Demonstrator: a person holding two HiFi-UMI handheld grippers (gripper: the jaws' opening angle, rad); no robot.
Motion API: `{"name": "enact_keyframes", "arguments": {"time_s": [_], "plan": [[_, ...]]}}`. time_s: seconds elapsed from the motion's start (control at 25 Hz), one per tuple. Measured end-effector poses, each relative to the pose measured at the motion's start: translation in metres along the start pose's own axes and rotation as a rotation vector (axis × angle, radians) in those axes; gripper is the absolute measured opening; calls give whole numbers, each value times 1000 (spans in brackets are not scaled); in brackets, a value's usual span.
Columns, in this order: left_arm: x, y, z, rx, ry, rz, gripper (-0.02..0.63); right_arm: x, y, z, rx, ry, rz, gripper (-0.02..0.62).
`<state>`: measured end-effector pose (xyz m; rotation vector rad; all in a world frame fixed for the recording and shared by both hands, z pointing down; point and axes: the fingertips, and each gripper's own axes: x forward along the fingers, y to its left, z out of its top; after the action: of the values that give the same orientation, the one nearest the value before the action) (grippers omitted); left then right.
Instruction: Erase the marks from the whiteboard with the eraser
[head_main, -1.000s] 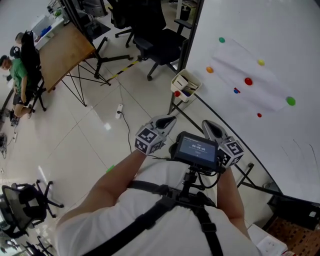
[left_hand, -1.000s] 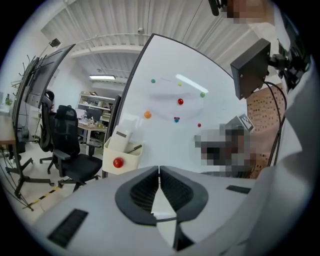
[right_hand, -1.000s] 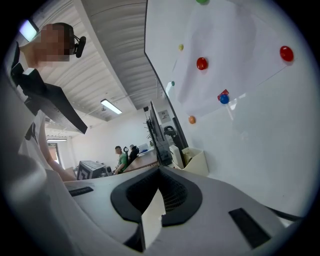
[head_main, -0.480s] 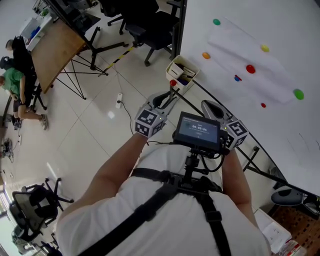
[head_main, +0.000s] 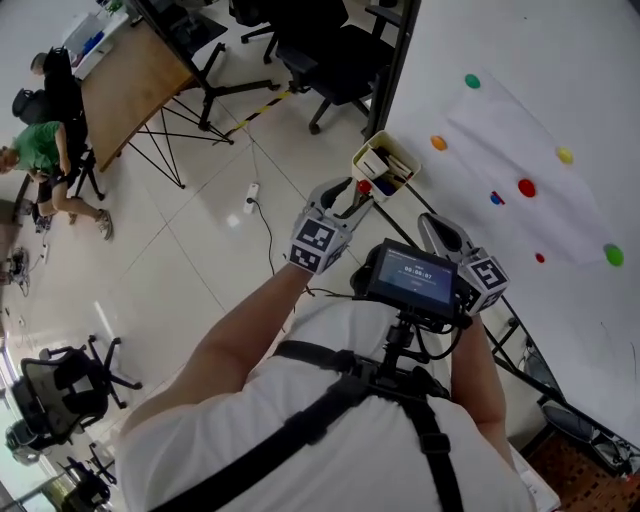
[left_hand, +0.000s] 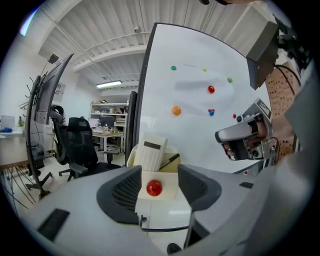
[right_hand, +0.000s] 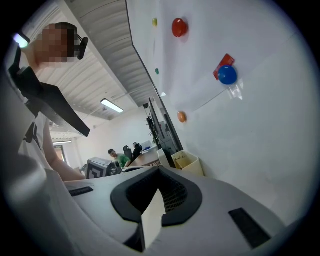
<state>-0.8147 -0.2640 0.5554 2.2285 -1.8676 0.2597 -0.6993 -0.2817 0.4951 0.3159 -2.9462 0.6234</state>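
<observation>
At one o'clock from the left gripper (head_main: 343, 197), in the cream bin (left_hand: 169, 181), stands the likely eraser (left_hand: 151, 151). It looks light and stiff, best pinched across its narrow sides. The left gripper's jaws have just been opening, empty; the right gripper (right_hand: 160, 170) is closed.

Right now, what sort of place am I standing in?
Probably an office or lab workroom: a big whiteboard with coloured magnets, black office chairs on a tiled floor, and a wooden table on trestle legs.
</observation>
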Motion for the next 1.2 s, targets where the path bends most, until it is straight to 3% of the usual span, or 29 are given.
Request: {"name": "enact_keyframes", "arguments": {"time_s": [0.4,0.64,0.8,1.0,1.2], "plan": [[5,16,21,88,-21,41,264,-7,5,-3,21,9,-40,20],[38,25,14,96,23,50,265,6,-23,4,37,12,-29,20],[41,25,18,151,42,64,265,5,-29,8,49,15,-37,20],[49,22,19,128,35,56,265,0,-37,8,59,8,-39,20],[31,4,30,60,8,20,268,-22,-18,12,52,0,-45,20]]}}
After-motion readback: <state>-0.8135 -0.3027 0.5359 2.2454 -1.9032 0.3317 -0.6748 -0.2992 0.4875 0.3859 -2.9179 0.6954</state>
